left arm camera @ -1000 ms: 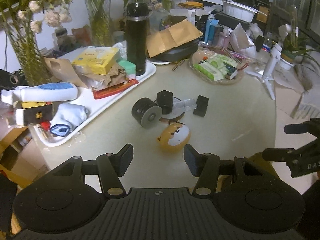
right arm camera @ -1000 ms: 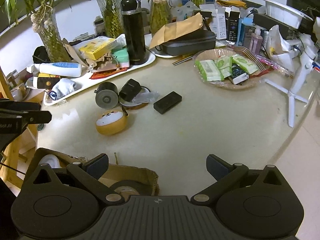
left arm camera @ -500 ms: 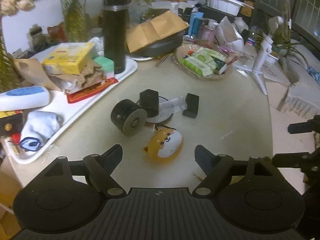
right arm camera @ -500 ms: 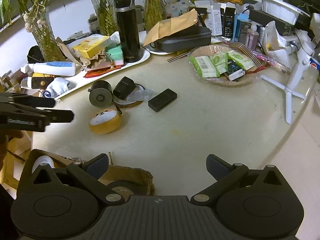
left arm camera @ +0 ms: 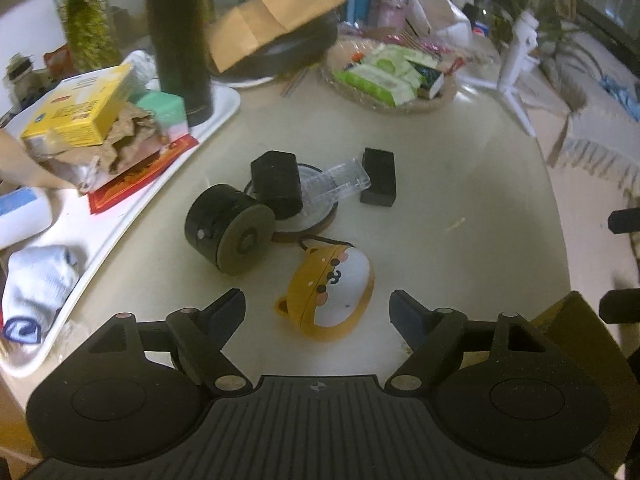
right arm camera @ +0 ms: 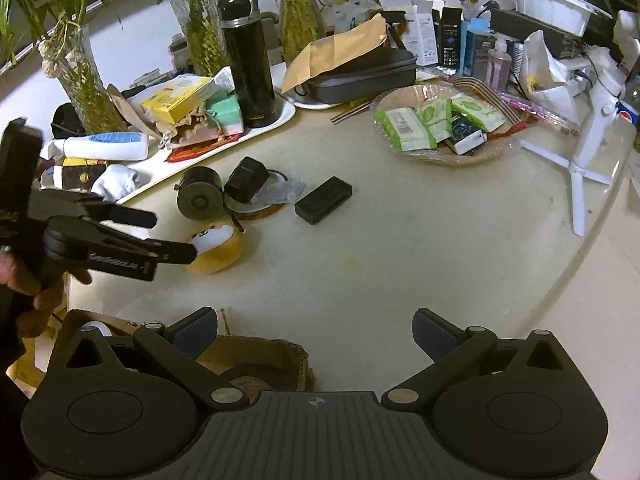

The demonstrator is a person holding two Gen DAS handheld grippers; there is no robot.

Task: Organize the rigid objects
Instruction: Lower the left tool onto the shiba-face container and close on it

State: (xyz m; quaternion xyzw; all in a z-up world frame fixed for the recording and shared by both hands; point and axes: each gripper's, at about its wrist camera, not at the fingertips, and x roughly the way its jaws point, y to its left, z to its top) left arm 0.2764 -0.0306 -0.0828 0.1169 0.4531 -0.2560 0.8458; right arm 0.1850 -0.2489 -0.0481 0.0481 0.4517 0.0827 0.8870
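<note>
Both claws agape, left claw around yellow dog-faced case.

The left gripper's fingers covered part of the orange toy. The tray's left end was cut off.

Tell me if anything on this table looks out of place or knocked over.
Yes. A black cylinder lies tipped on its side in the middle of the table, and a clear plastic case rests half on a round coaster, propped against a black box.
</note>
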